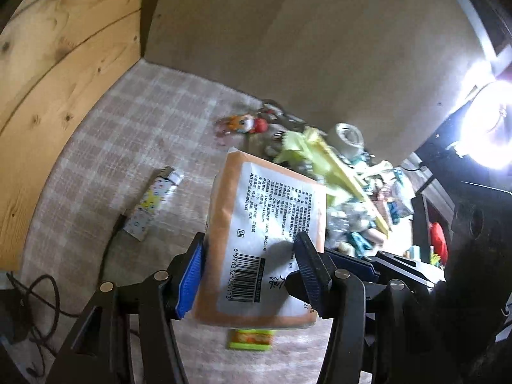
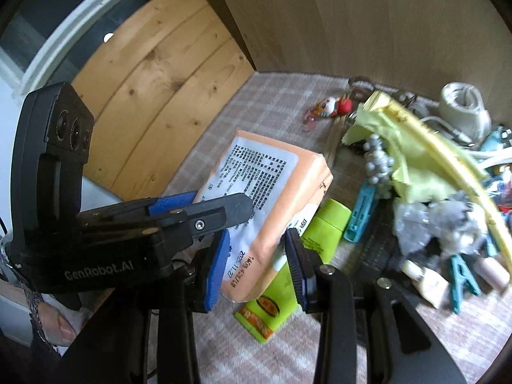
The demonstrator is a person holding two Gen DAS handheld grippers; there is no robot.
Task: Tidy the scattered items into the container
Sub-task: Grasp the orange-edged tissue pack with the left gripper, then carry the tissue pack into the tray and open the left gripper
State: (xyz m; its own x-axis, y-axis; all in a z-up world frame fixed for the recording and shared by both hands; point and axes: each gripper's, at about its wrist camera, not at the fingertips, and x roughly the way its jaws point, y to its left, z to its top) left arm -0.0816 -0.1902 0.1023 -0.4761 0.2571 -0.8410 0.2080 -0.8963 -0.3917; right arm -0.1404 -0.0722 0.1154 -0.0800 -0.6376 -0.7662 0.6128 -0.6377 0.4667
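An orange tissue pack with a white barcode label (image 1: pixel 262 243) is held above the checked cloth. My left gripper (image 1: pixel 249 275) is shut on its sides. My right gripper (image 2: pixel 256 268) is also shut on the pack's (image 2: pixel 268 198) near end, with the left gripper's fingers (image 2: pixel 204 214) beside it. A green tube (image 2: pixel 288 275) lies on the cloth under the pack; its end shows in the left wrist view (image 1: pixel 251 339). No container is clearly visible.
A cluttered pile (image 2: pixel 425 192) lies to the right: yellow-green cloth, tape roll (image 2: pixel 464 105), teal clips, beads. A small toy figure (image 1: pixel 246 124) and a patterned lighter-like stick (image 1: pixel 150 204) lie on the cloth. Wooden panel (image 1: pixel 57 73) stands left. Black cable (image 1: pixel 48 297) lies near left.
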